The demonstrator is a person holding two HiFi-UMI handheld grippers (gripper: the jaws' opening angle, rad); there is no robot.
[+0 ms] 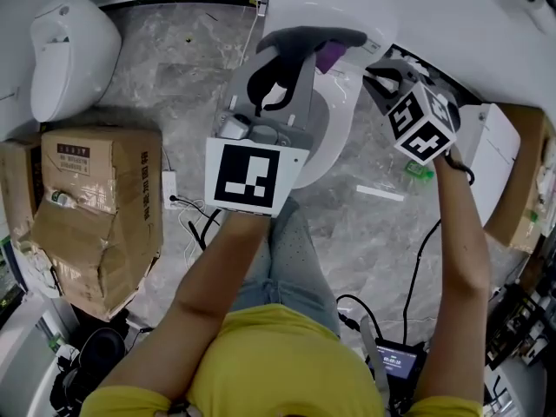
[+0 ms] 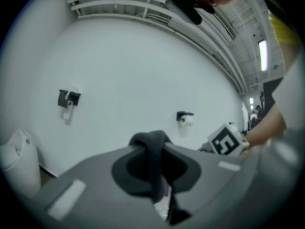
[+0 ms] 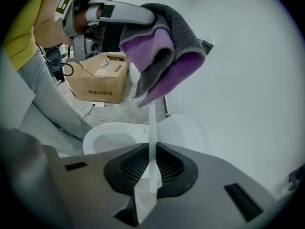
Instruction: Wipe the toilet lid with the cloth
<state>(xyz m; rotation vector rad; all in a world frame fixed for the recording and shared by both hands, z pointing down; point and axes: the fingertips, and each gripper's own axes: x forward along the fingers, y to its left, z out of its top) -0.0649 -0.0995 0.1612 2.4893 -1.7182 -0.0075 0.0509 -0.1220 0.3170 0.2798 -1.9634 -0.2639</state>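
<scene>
Overhead, the cloth (image 3: 164, 46) hangs above the toilet bowl (image 3: 93, 137), cardboard box (image 3: 97, 80) behind.

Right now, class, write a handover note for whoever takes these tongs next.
Left tongs: shut on the cloth, held above the toilet.
Right tongs: shut on the lid's thin edge, beside the seat.
Done: cloth and lid both gripped.
Left: press cloth to lid and wipe; whether any wiping has happened does not show.
</scene>
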